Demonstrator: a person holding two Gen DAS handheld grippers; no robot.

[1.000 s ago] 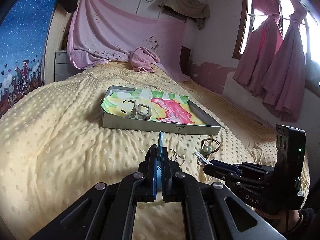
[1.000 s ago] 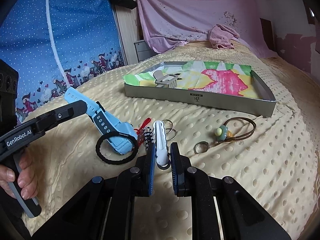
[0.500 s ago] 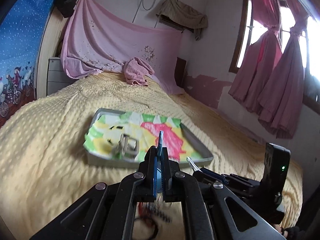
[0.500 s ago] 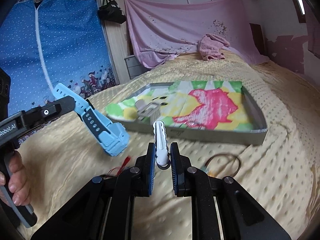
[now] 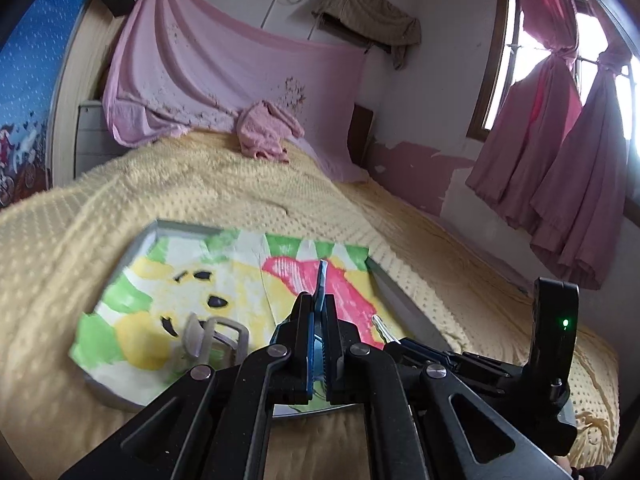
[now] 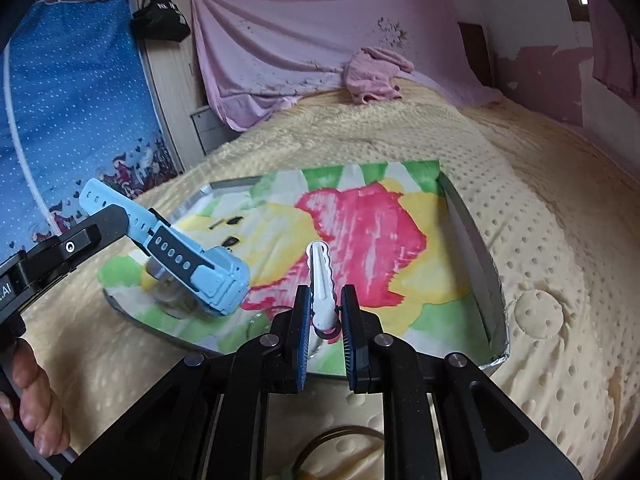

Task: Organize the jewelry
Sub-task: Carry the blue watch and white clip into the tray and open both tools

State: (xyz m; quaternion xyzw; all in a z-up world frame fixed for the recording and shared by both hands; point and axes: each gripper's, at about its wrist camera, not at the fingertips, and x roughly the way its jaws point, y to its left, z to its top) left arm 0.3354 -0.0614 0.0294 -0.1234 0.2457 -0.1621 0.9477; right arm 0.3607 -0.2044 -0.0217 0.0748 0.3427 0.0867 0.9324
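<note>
Both tools hang over the lined metal tray on the bed. The left tool is clenched on a blue watch, its strap slanting down toward the tray's left end. The right tool grips a white hair clip pointing forward, above the tray's near edge.

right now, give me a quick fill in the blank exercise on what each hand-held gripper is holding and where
1. The left hand-held gripper is shut on a light ____ watch.
2. The right hand-held gripper is shut on a ____ hair clip.
3. Both items hang above the metal ____, lined with a colourful cloth.
4. The tray sits on a ____ blanket.

Missing words: blue; white; tray; yellow
</note>
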